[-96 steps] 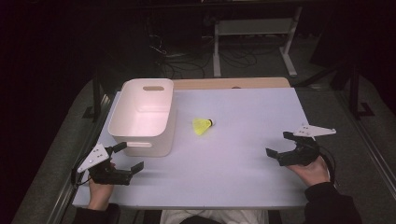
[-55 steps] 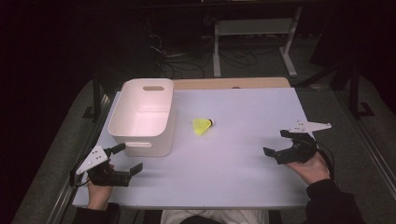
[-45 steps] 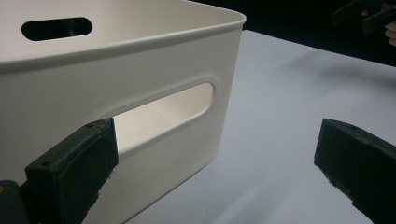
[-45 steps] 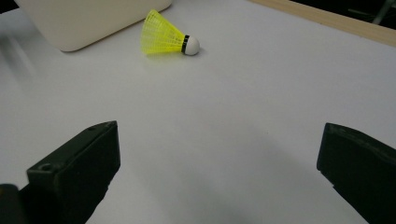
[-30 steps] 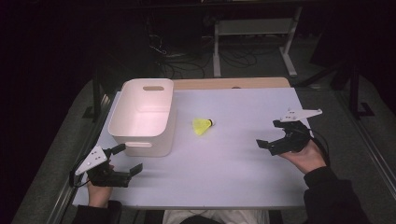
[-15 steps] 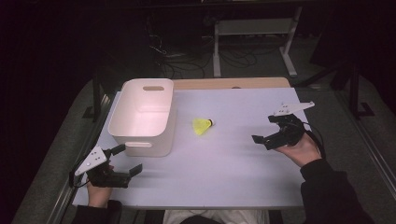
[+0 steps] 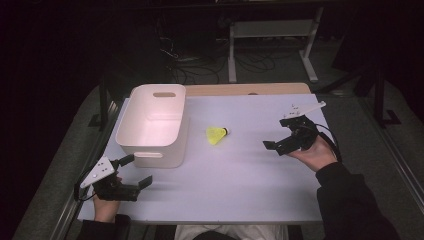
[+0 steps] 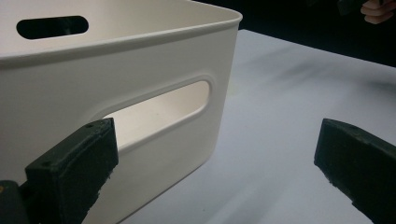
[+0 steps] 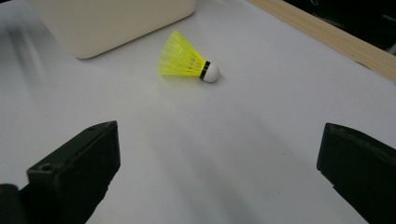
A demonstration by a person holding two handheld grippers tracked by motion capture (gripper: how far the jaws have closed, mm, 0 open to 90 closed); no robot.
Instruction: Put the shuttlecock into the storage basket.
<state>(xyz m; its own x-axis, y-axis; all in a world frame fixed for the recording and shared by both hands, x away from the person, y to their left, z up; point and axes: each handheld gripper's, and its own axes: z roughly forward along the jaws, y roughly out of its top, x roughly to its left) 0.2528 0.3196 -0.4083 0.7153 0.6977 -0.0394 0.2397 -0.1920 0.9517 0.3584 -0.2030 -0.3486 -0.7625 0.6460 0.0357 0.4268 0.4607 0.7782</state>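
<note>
Shuttlecock, the neon-yellow plastic one with a mesh skirt, black band and round white cork tip, lies on its side mid-tabletop, just right of the white smooth plastic bin with rounded corners and slot handles; nothing's grabbed yet, so I'd say the job has barely started. Right tongs hang wide open and empty toward the right edge, pointed at it but well apart; left tongs sit open too, near the front left corner by the bin's handle slot. Pale matte tabletop; the bin looks empty.
</note>
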